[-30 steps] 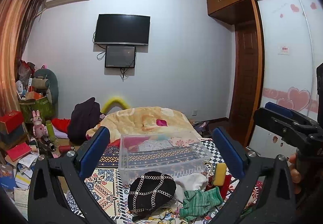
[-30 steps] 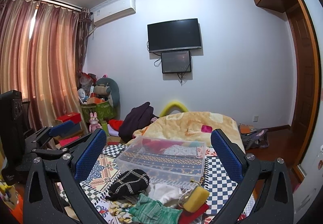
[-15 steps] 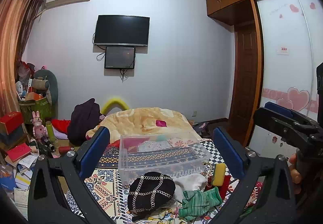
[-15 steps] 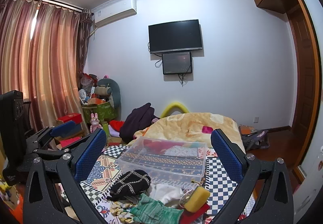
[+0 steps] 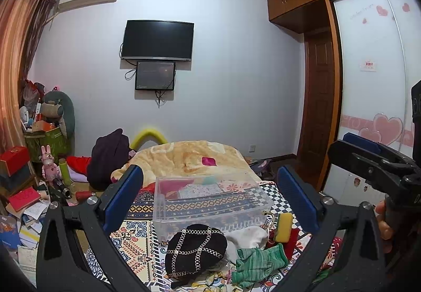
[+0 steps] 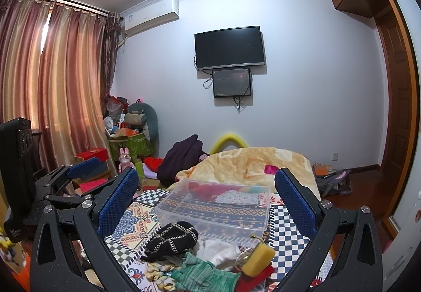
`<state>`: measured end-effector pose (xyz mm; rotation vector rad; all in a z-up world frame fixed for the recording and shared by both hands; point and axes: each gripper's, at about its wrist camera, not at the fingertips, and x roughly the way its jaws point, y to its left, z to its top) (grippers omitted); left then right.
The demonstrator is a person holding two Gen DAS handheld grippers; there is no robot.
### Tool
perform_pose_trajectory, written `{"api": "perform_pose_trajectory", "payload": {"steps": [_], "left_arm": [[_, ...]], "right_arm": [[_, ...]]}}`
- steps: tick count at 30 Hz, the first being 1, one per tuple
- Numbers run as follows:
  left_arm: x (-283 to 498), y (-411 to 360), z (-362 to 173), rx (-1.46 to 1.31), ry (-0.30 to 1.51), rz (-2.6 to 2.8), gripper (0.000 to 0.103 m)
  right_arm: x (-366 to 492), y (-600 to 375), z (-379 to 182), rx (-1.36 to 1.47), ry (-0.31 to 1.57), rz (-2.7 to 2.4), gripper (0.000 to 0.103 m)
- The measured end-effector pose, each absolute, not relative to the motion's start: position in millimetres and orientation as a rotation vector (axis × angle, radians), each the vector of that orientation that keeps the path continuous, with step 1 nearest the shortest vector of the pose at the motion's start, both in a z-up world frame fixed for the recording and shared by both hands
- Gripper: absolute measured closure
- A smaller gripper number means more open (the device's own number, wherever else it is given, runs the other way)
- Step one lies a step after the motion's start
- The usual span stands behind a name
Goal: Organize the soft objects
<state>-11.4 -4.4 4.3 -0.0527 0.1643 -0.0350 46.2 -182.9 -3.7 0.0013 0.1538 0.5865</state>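
2 handheld grippers hover side by side above a bed [image 5: 136, 242] covered in patterned cloth. The left gripper [image 5: 210, 197] and the right gripper [image 6: 206, 196] each have their blue-padded fingers spread wide, holding nothing. Between the fingers sits a clear plastic bin [image 5: 210, 202], empty. Just in front of it lies a small pile: a black hat with chain trim [image 5: 196, 250], a white cloth [image 5: 247, 236], a green striped cloth [image 5: 259, 260] and a yellow sponge [image 5: 284, 223]. A yellow blanket [image 5: 189, 158] lies behind the bin.

A dark television [image 5: 158, 39] hangs above a smaller screen [image 5: 155, 76].
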Motion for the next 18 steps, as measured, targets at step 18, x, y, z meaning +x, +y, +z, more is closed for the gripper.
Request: {"api": "perform_pose_trajectory", "payload": {"steps": [18], "left_arm": [[-11.4,-4.4,4.1,-0.052,0.165,-0.034,0.0]], "right_arm": [[47.3,-182.5,-5.0,0.004,0.159,0.592,0.0]]}}
